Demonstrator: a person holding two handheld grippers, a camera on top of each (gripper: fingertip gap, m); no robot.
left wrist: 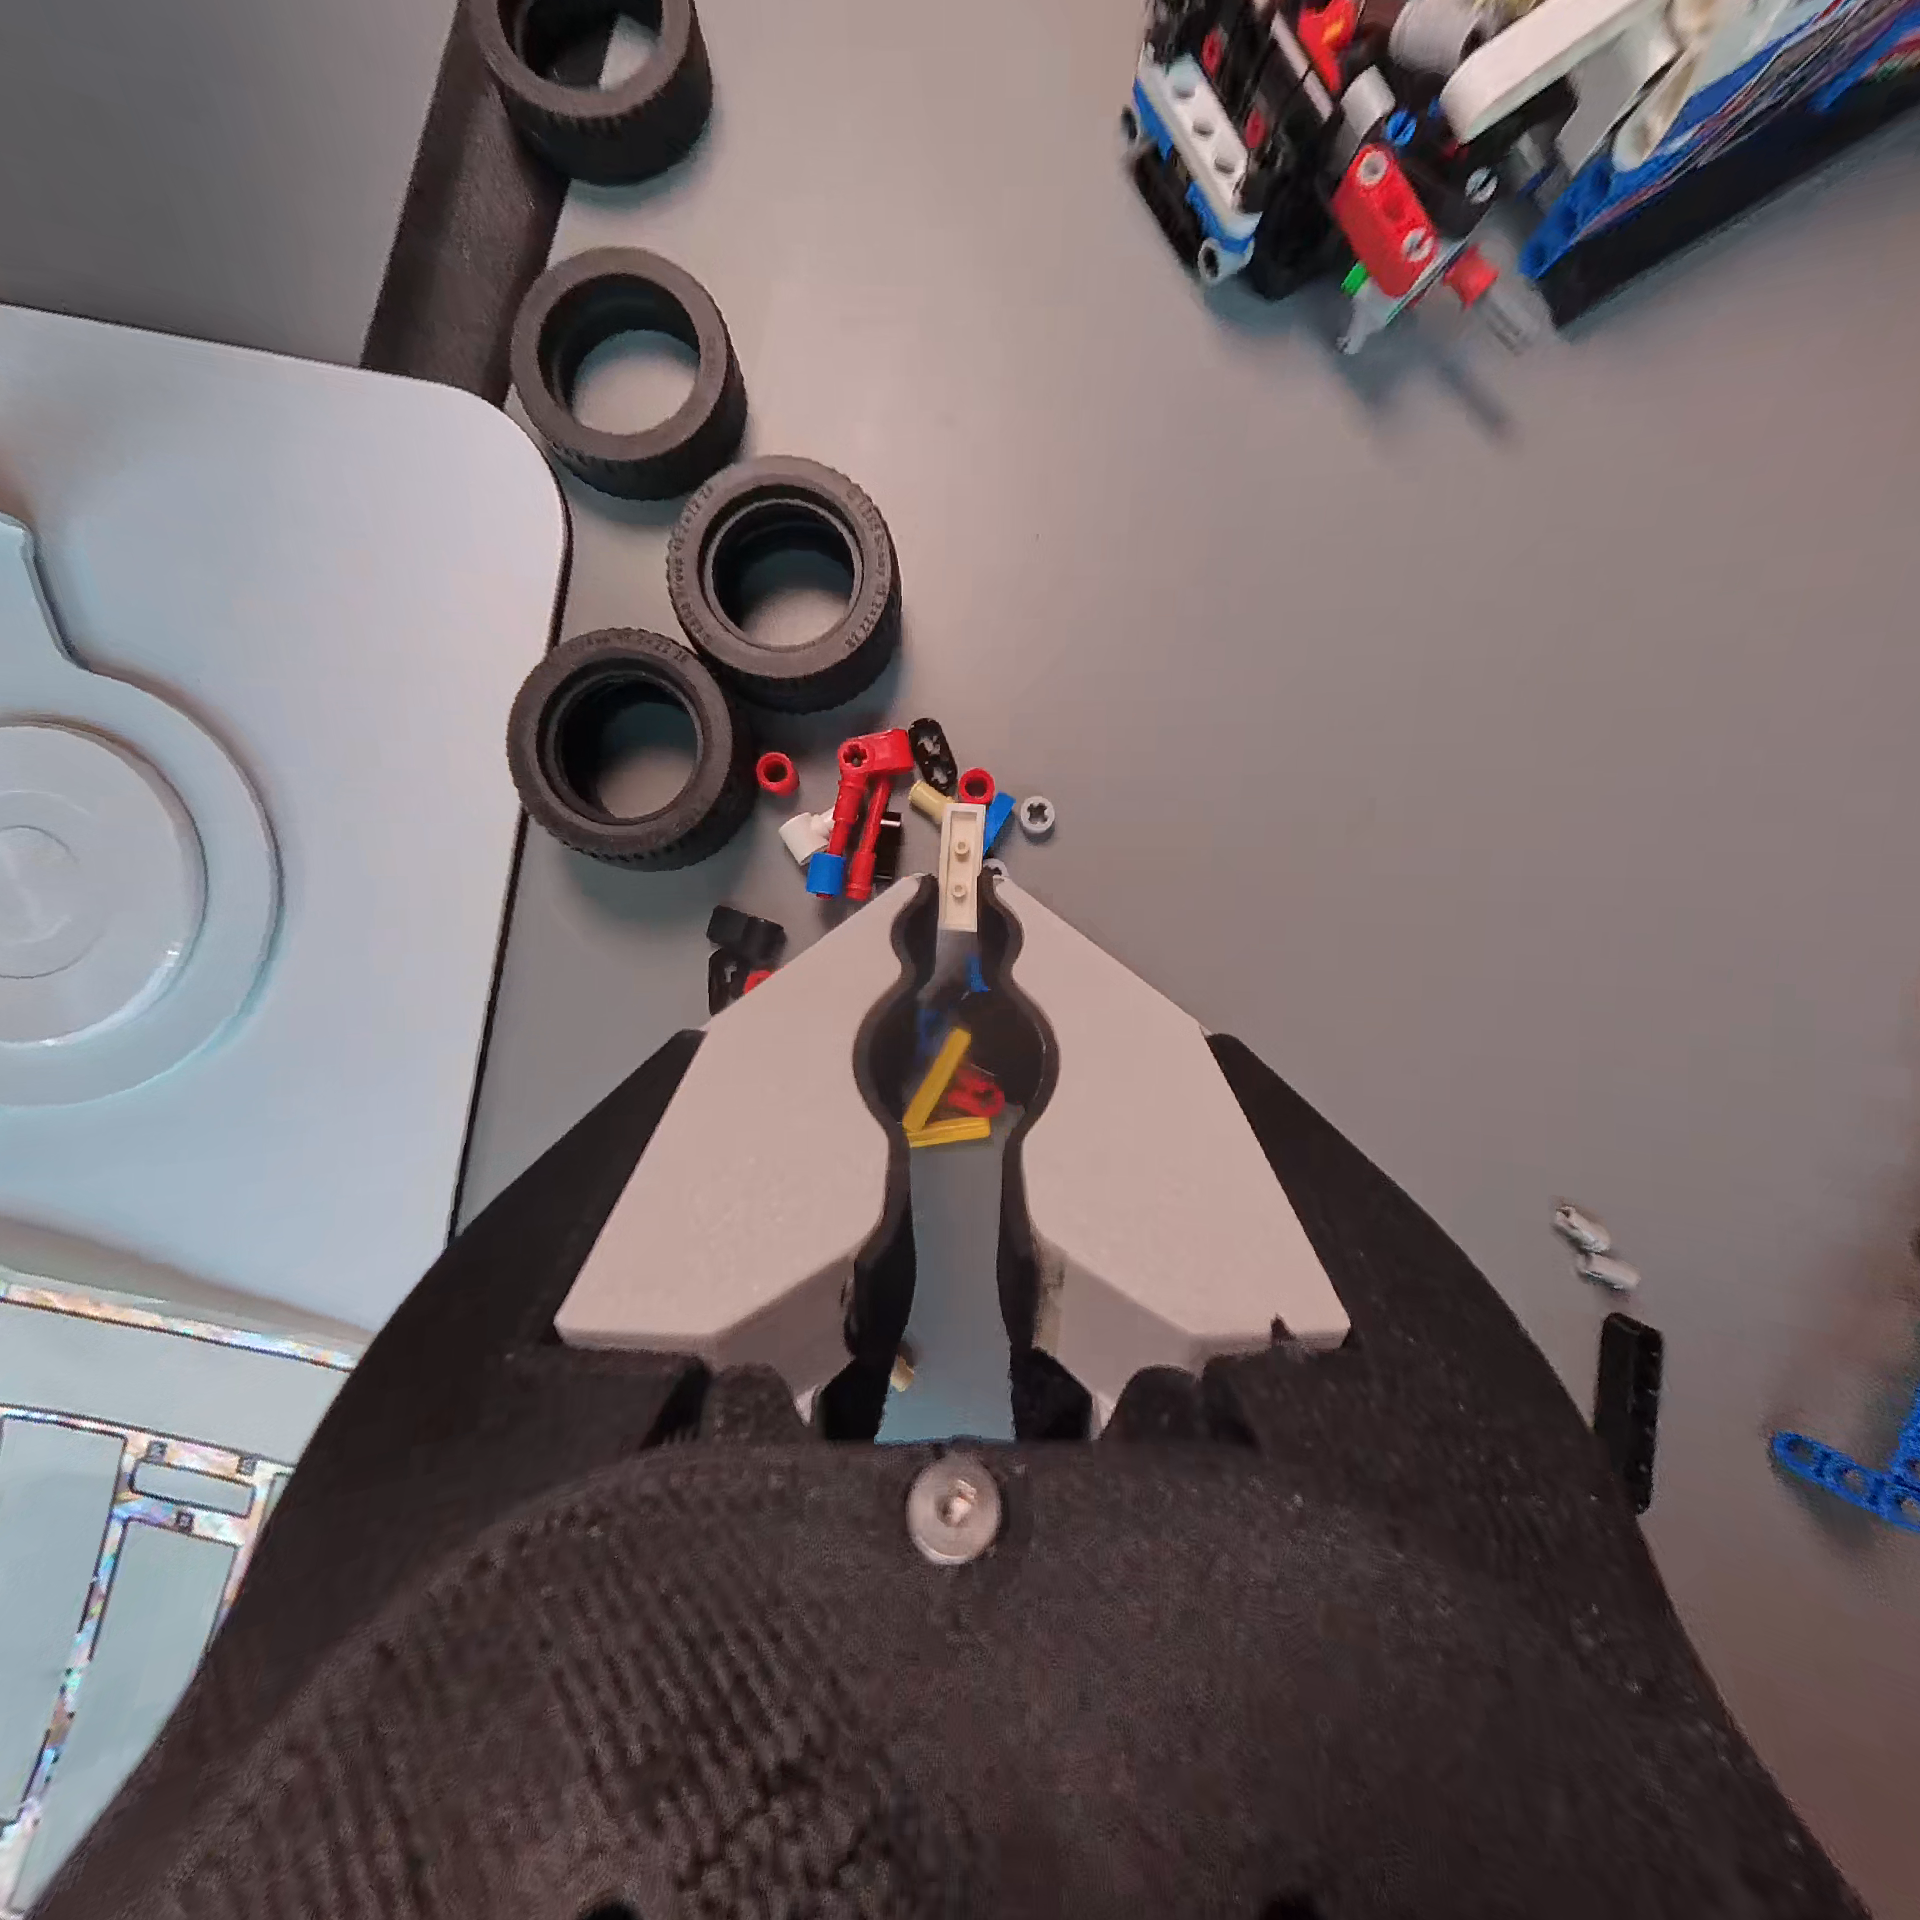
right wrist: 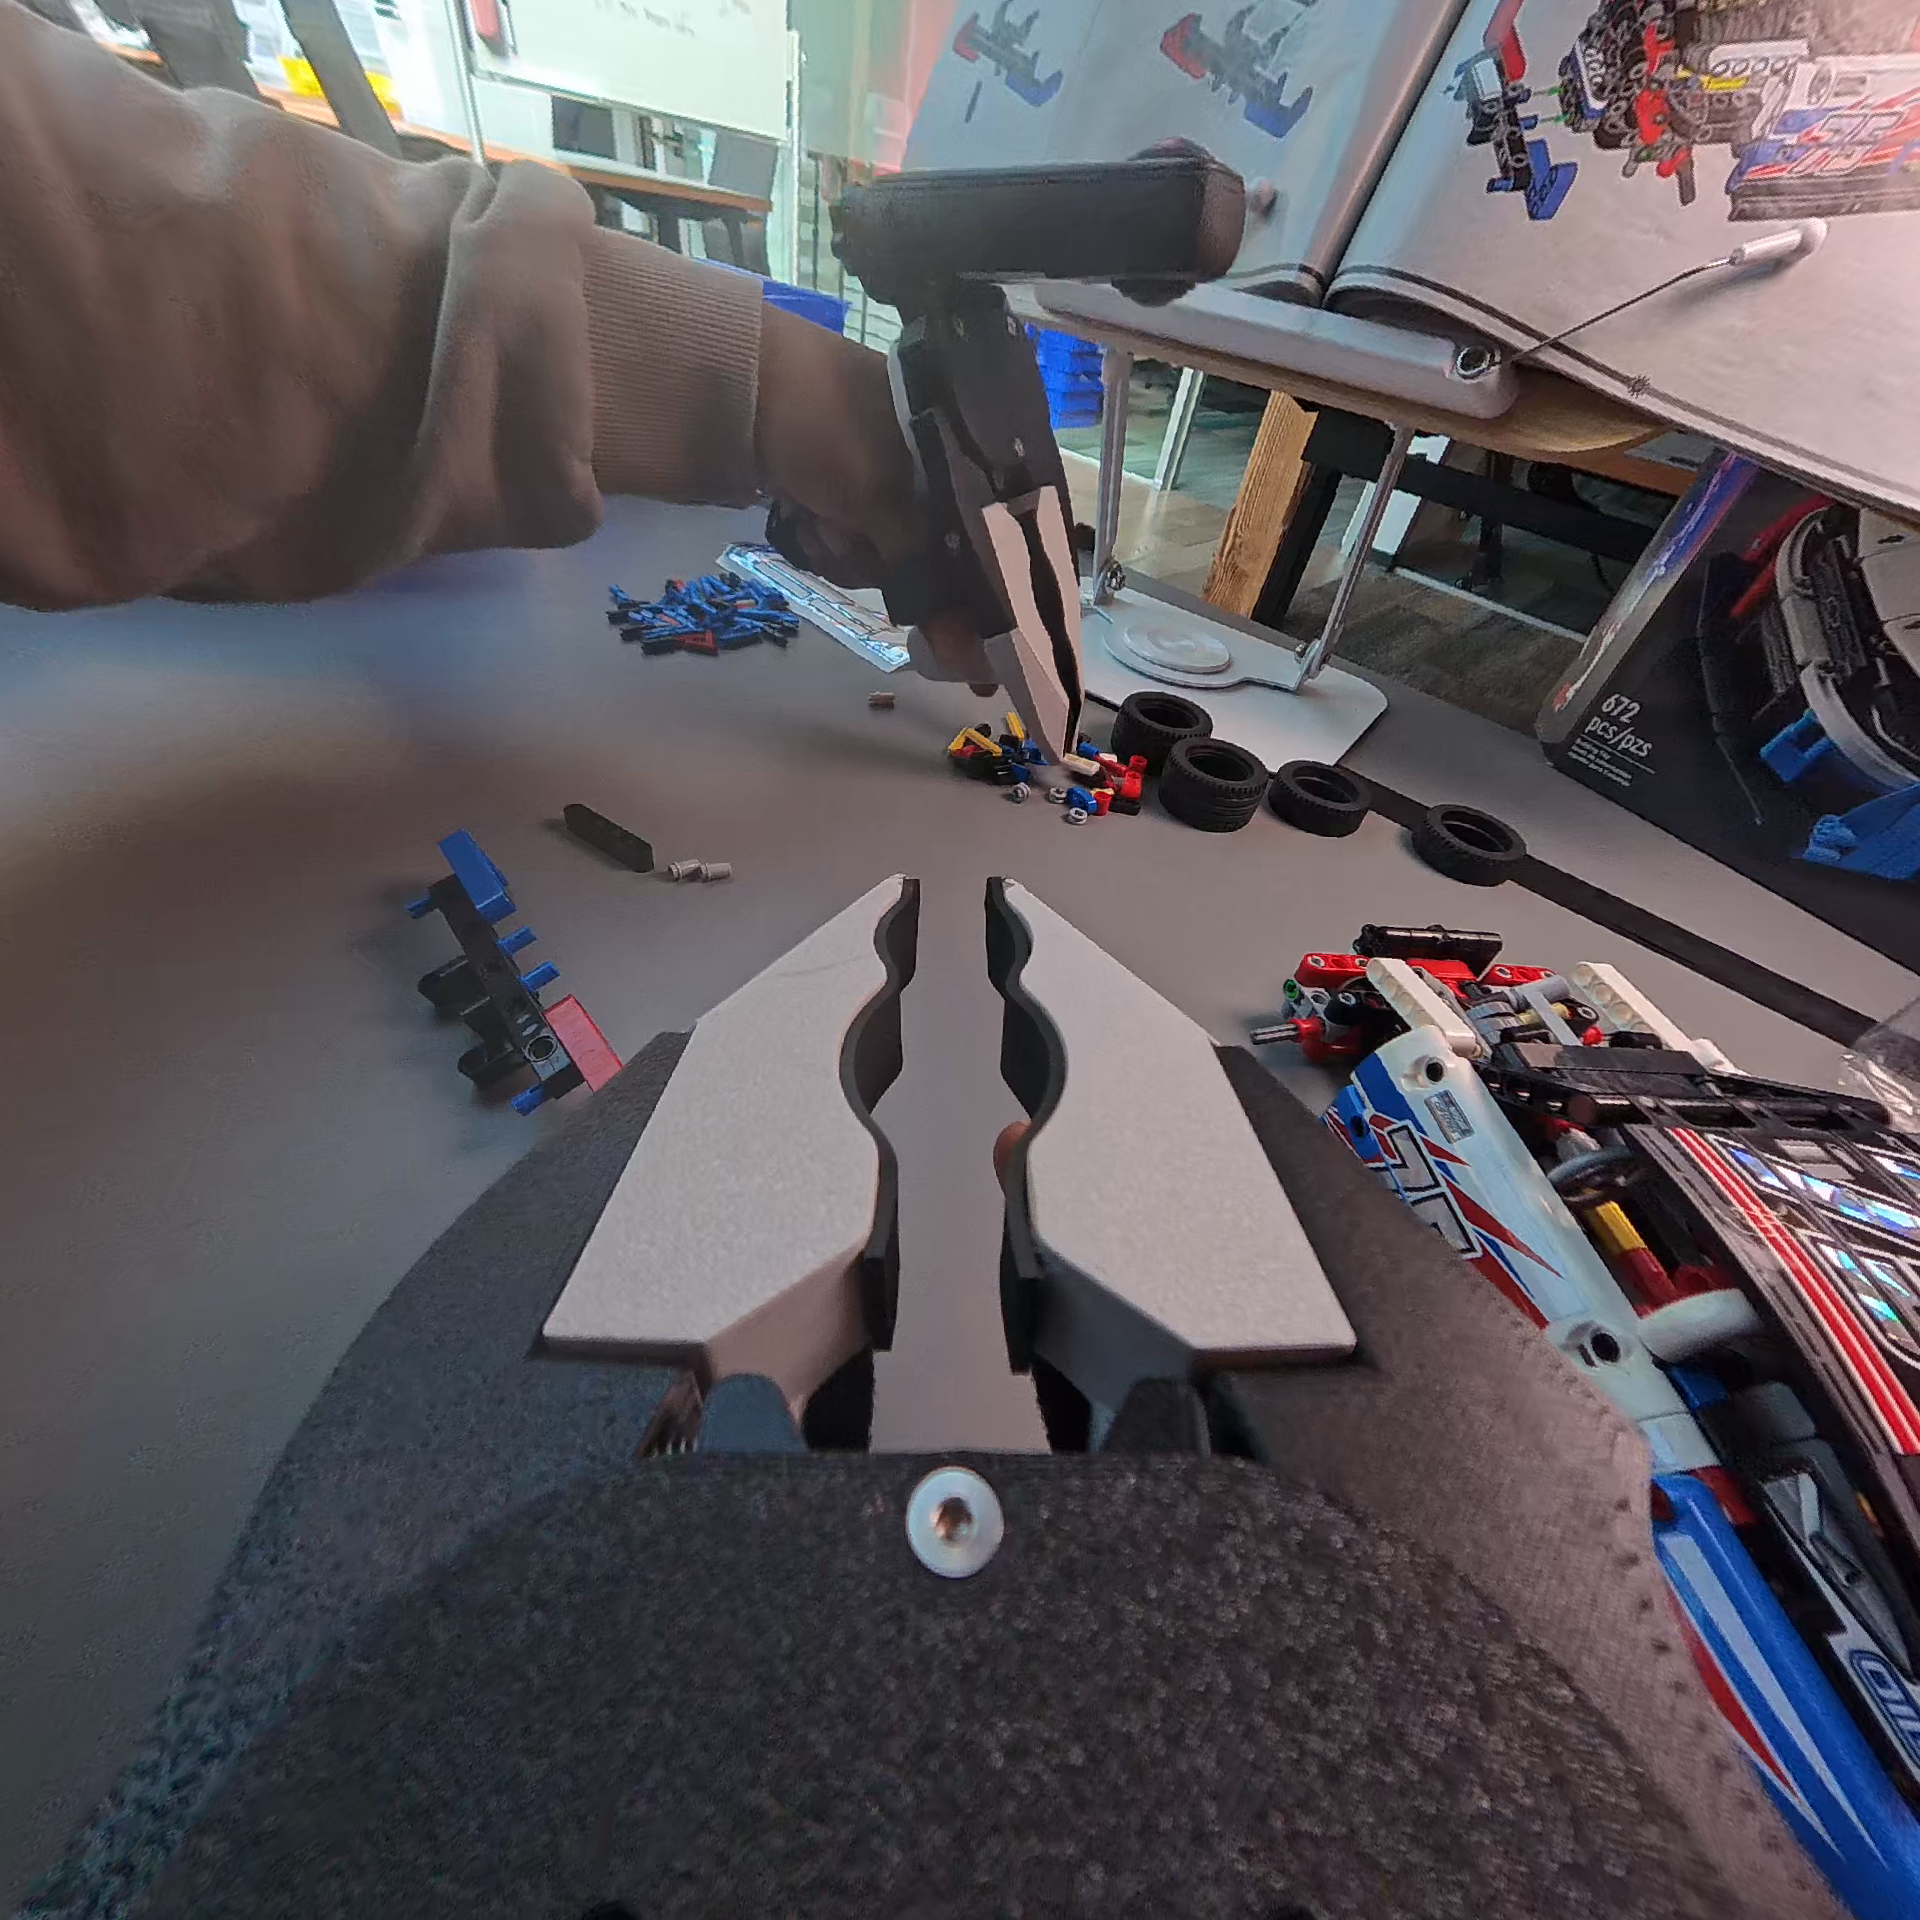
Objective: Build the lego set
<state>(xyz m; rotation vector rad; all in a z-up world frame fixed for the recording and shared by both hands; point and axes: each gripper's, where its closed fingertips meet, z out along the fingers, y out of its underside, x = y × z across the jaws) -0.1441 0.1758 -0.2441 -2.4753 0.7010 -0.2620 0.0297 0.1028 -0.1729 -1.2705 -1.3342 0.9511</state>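
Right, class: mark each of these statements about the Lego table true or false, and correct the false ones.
1. The left gripper is shut on a white plate. True.
2. Six black tyres lie on the table. False: four show, loose beside the small-parts pile.
3. The right gripper holds a red brick. False: its fingers are apart with nothing between them.
4. The part-built car lies to the right of the right gripper. True.
5. The blue and black sub-assembly is attached to the car. False: it lies apart, left of the right gripper.
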